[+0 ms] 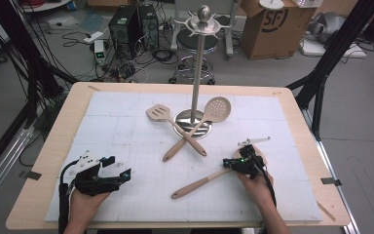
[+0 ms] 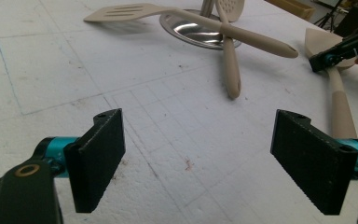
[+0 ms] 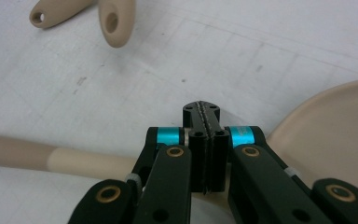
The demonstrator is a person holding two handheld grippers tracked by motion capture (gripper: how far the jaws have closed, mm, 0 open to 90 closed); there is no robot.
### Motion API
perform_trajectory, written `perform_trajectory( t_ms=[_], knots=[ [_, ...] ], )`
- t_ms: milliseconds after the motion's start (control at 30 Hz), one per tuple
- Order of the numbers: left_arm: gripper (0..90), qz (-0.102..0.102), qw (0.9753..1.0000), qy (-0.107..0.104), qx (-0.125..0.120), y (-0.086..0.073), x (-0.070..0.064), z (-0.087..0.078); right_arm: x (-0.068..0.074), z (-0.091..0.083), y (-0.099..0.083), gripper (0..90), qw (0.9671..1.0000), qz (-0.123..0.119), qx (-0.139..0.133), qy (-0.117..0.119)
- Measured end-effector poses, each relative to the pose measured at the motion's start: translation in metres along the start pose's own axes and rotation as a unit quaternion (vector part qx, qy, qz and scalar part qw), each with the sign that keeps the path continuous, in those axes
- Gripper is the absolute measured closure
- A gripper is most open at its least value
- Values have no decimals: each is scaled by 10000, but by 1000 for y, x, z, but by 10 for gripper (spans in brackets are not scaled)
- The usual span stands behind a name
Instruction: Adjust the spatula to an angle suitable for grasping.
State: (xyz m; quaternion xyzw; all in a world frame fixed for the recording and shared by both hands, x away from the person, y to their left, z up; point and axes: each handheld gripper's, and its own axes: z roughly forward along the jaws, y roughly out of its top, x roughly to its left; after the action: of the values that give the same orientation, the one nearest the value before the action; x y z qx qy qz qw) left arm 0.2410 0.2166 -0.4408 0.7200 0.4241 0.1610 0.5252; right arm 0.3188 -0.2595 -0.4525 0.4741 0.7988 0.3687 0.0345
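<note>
Three beige utensils lie on the white mat. A slotted spatula (image 1: 158, 113) (image 2: 121, 11) and a perforated skimmer (image 1: 217, 108) cross each other on the round base of a metal hook stand (image 1: 197, 63). A third utensil (image 1: 197, 184) (image 2: 341, 105) lies at the front right, with its broad head (image 3: 335, 135) beside my right gripper (image 1: 227, 164) (image 3: 202, 112). That gripper is shut, pads pressed together, just above the utensil's neck. My left gripper (image 1: 118, 166) (image 2: 198, 154) rests at the front left, open wide with nothing between its pads.
The white foam mat (image 1: 126, 112) covers most of the wooden table (image 1: 58, 126). The stand's shiny base (image 2: 191, 30) sits at centre back. Two handle ends (image 3: 114, 21) lie ahead of the right gripper. Cables, boxes and frame legs surround the table.
</note>
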Motion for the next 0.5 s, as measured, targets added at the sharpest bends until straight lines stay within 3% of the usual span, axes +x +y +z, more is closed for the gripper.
perform_trajectory(
  t_ms=[500],
  knots=[
    [184, -66, 10000, -57, -25, 0, 0, 1, -25, -23, -16, 900, 9988, 369, -165, -293]
  ],
)
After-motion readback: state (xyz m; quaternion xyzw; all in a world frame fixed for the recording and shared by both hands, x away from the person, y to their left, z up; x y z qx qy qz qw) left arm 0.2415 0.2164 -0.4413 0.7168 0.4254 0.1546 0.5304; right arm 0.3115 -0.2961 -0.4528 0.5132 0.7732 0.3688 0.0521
